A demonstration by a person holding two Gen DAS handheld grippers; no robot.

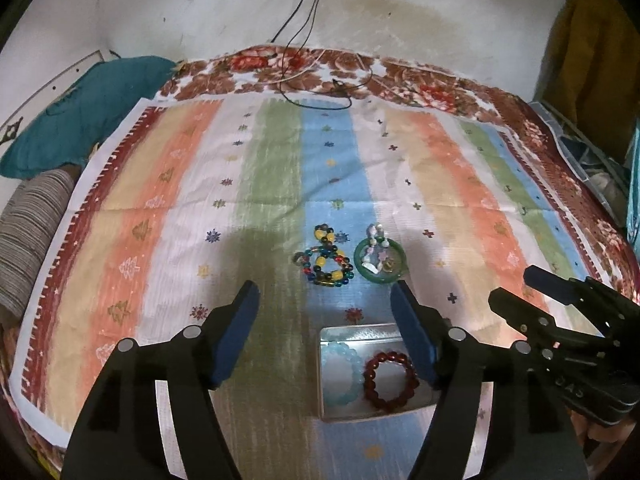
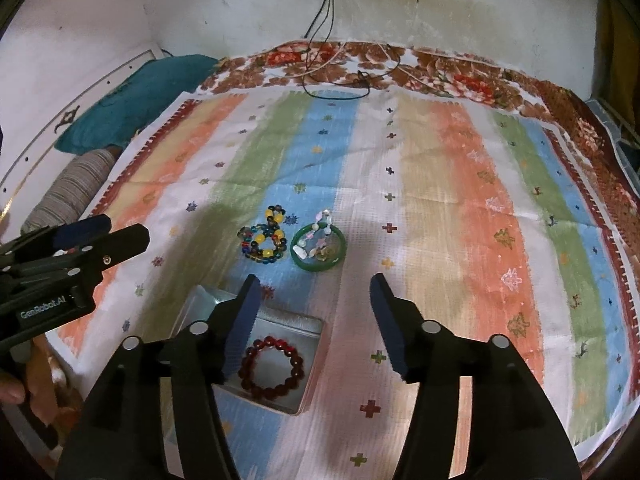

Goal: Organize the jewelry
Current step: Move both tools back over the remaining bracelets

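Both grippers hover over a striped cloth [image 1: 248,184] spread on a bed. The left gripper [image 1: 324,304] has its fingers [image 1: 240,312] spread wide with nothing between them. The right gripper [image 2: 312,296] is likewise wide open and empty.

A metal tin [image 1: 340,412] lies on the cloth under the left gripper's right finger, which crosses its right edge. In the tin, side by side, lie a pale blue bracelet [image 1: 338,372] and a dark red bracelet [image 1: 390,376], the red one nearer that finger. In the right wrist view the tin [image 2: 304,328] sits beneath the right gripper's left finger, which hides its left part; only the red bracelet [image 2: 272,368] shows there.

Ahead of the fingertips, outside the tin, two clusters rest on the cloth just beside each other. Multicoloured beads [image 1: 326,258] lie ahead between the left gripper's fingers; a green bangle [image 1: 380,260] with pale beads [image 1: 376,240] draped across it lies ahead of the right fingertip. From the right wrist, the multicoloured beads [image 2: 266,240] lie ahead of the left fingertip, and the bangle [image 2: 318,248] between the fingers.

Black cables [image 1: 304,28] hang from the wall beyond the cloth.
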